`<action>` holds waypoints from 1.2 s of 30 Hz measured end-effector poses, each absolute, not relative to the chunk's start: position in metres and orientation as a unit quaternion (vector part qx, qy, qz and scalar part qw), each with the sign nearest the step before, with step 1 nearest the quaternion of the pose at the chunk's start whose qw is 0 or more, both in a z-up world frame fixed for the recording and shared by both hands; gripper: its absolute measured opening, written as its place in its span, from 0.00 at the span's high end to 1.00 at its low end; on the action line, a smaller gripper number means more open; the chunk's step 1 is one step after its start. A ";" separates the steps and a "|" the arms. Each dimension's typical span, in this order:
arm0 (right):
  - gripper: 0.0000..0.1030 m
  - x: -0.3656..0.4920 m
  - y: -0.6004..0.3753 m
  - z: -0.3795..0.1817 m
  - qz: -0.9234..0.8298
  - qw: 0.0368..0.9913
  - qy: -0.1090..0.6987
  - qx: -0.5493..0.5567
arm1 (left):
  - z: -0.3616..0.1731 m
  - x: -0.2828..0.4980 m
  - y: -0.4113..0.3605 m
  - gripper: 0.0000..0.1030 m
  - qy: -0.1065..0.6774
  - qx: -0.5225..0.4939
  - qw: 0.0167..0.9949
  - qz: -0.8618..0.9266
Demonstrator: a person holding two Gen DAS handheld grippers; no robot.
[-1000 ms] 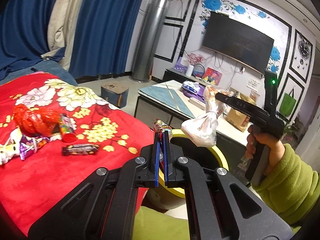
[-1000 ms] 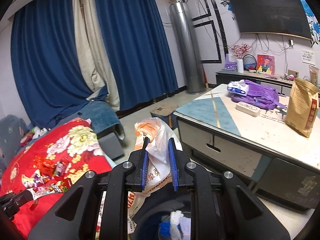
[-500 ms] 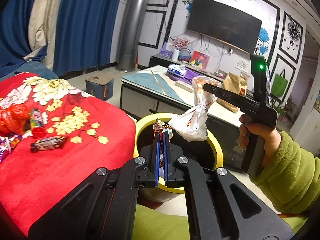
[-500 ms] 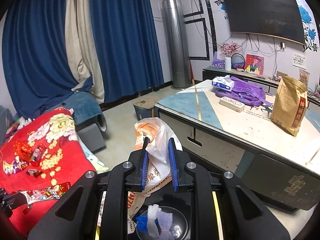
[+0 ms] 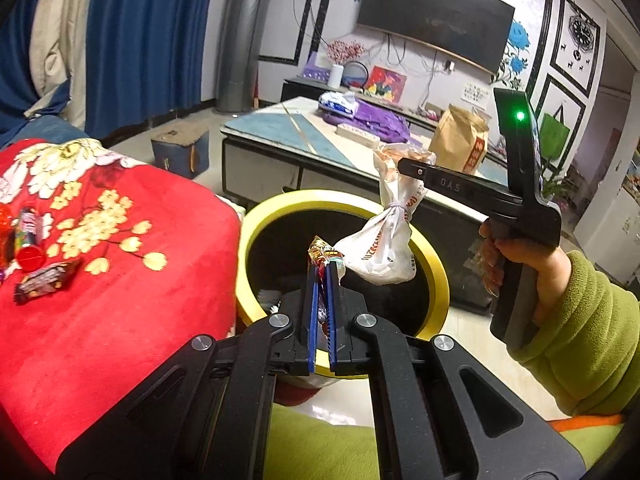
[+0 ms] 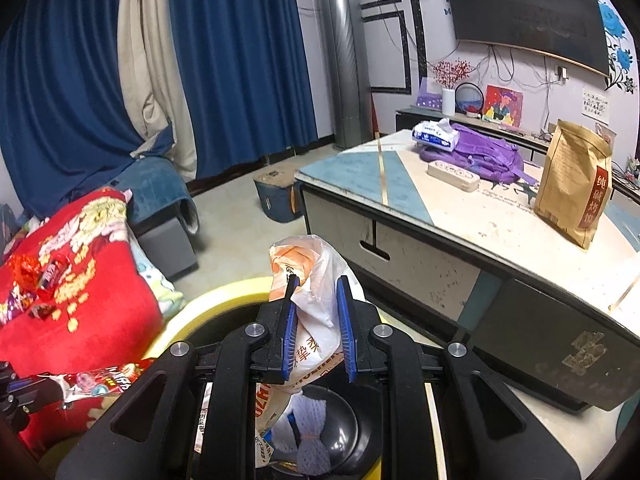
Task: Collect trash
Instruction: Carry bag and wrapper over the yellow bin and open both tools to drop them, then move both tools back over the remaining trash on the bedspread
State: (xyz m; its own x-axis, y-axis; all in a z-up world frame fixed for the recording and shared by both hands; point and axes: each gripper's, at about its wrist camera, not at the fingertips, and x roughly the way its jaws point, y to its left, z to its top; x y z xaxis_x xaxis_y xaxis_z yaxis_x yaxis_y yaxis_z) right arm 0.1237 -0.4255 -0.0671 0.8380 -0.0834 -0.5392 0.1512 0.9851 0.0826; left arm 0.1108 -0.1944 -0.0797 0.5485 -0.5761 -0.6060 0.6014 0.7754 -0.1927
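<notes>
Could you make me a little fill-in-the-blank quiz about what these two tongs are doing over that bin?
1. The right tongs grip a knotted white plastic ____ above the bin.
2. The bin's rim is coloured ____.
3. The left tongs pinch a snack ____.
4. More sweets lie on a ____ flowered blanket.

Missing words: bag; yellow; wrapper; red

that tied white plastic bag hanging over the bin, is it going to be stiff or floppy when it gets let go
Probably floppy: the tied white plastic bag sags below the right hand-held gripper pinching its neck. Likely light, since the thin film holds without stretching. It should drop straight into the yellow-rimmed bin.
</notes>
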 end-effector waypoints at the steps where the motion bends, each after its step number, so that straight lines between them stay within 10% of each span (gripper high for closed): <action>1: 0.82 0.124 -0.426 -0.070 -0.060 0.956 0.282 0.061 | -0.080 0.112 -0.196 0.99 0.339 0.020 0.879 -0.336; 13: 0.70 0.127 -0.438 -0.085 -0.047 0.946 0.308 0.090 | -0.092 0.129 -0.214 0.96 0.360 0.024 0.867 -0.343; 17: 0.52 0.124 -0.443 -0.083 -0.052 0.946 0.300 0.109 | -0.090 0.132 -0.207 0.40 0.357 0.016 0.875 -0.327; 21: 0.45 0.120 -0.447 -0.078 -0.057 0.948 0.288 0.126 | -0.085 0.132 -0.197 0.15 0.348 0.000 0.885 -0.310; 36: 0.40 0.113 -0.416 -0.052 -0.012 0.958 0.263 0.113 | -0.057 0.120 -0.156 0.11 0.290 -0.024 0.922 -0.254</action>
